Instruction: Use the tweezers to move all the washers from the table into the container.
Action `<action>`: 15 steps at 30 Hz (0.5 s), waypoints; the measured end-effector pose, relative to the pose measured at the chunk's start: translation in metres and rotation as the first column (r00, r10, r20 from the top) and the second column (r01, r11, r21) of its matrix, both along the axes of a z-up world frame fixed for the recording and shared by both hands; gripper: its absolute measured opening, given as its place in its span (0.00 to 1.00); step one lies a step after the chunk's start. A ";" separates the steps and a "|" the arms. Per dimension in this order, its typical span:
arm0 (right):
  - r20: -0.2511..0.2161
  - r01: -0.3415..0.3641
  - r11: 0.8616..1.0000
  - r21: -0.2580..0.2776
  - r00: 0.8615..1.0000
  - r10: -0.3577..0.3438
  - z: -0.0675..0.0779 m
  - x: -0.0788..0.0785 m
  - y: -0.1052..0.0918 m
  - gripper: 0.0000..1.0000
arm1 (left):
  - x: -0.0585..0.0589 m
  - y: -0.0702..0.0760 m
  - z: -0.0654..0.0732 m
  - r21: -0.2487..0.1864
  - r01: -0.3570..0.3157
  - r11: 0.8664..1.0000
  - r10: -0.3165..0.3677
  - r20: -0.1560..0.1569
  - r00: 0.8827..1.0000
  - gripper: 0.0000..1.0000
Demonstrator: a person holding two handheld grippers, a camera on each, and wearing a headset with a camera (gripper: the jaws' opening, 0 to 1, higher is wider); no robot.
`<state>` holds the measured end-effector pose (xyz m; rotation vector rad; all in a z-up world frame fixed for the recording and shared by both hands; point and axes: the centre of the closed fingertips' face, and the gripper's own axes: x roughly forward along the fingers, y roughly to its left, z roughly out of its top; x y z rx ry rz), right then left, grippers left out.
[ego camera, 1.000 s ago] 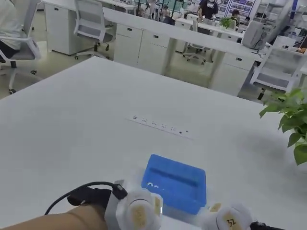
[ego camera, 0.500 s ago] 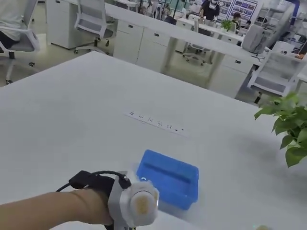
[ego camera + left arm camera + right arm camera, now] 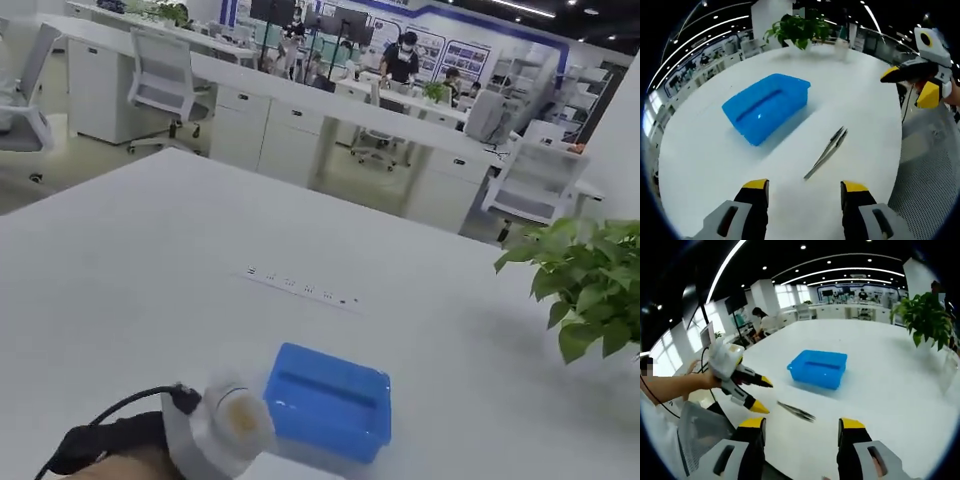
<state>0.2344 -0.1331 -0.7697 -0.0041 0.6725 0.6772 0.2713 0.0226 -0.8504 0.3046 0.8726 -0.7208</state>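
Your fingers [image 3: 757, 186] on the left gripper [image 3: 806, 186] are spread and empty, and so are those of the right gripper [image 3: 802, 422]. In the left gripper view the tweezers [image 3: 826, 152] lie untouched on the white surface [image 3: 865, 115] at 12 o'clock from its fingertips. The blue container [image 3: 765, 107] is near them at 10 o'clock. I cannot tell whether it holds any washers, so the task looks barely begun.

The slim silver metal tweezers [image 3: 826, 152] lie flat on the white table [image 3: 200, 250], close to the edge nearest me. The blue rectangular plastic container [image 3: 328, 400] sits open side up just beyond them, further in from that edge and not touching them.
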 end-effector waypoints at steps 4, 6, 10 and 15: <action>0.033 0.052 0.999 0.015 0.998 -0.052 0.005 0.004 -0.010 0.60 | -0.005 0.021 0.029 -0.054 -0.128 0.990 0.131 0.066 0.989 0.81; 0.043 0.076 0.997 0.015 0.996 -0.077 0.007 0.004 -0.016 0.60 | -0.011 0.032 0.044 -0.080 -0.191 0.978 0.198 0.092 0.976 0.90; 0.071 0.123 0.992 0.012 0.990 -0.123 0.012 0.006 -0.027 0.72 | -0.025 0.052 0.067 -0.110 -0.263 0.959 0.277 0.146 0.950 0.99; 0.109 0.166 0.986 -0.008 0.980 -0.164 0.014 0.006 -0.039 0.84 | -0.045 0.072 0.079 -0.195 -0.373 0.907 0.402 0.135 0.906 0.99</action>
